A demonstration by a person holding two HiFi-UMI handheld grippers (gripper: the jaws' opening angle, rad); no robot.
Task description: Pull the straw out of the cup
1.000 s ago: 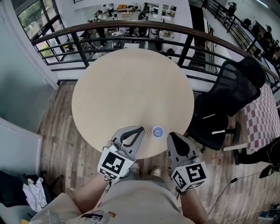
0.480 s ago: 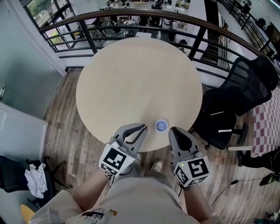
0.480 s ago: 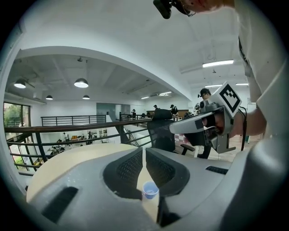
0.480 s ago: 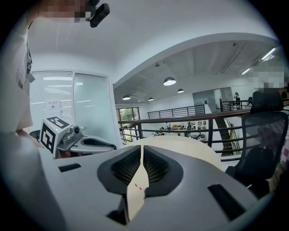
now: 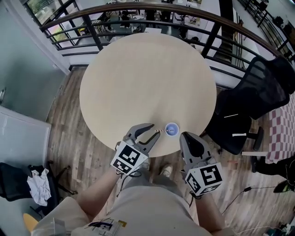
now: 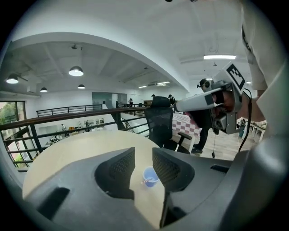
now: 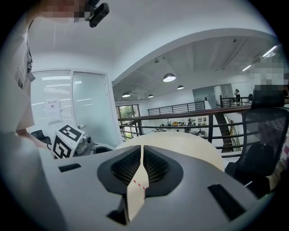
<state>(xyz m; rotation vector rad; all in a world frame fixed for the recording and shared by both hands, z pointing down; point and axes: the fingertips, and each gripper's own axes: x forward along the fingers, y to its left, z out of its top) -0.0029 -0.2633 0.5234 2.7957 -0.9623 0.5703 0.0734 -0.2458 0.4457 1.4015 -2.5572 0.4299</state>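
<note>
Closest in: a pale shirt (image 5: 147, 207) at the bottom of the head view, both forearms reaching forward.

Left gripper (image 5: 152, 131) out over the near edge of the round table (image 5: 138, 78), angled toward the right, marker cube (image 5: 126, 159) facing up. Jaws spread wide, with nothing pinched, only bare tabletop between them.

Right gripper (image 5: 184, 135) just beside it, nose at the table's edge. Jaws pressed together down to a thin seam and clamped on nothing. Through the slit lower down in the right gripper view, a sliver of red-and-white stripe over beige tabletop.

Just ahead of both tips, the small blue cup (image 5: 171, 129), upright on the table near its front edge, between the two grippers and a touch beyond them. Straw (image 5: 159, 132) inside it, red-and-white striped, leaning out over the rim toward the left gripper, its free end right at the mouth of those open jaws. Framed squarely in the gap in the left gripper view, too. No contact visible there.

Beyond the cup, the rest of the pale tabletop. Wooden floor (image 5: 69, 133) around it, and a black mesh office chair (image 5: 258, 92) off to the right, near the table. Further back, a dark curved railing (image 5: 152, 9) — and past that, a lower level with desks, too small to make out.
</note>
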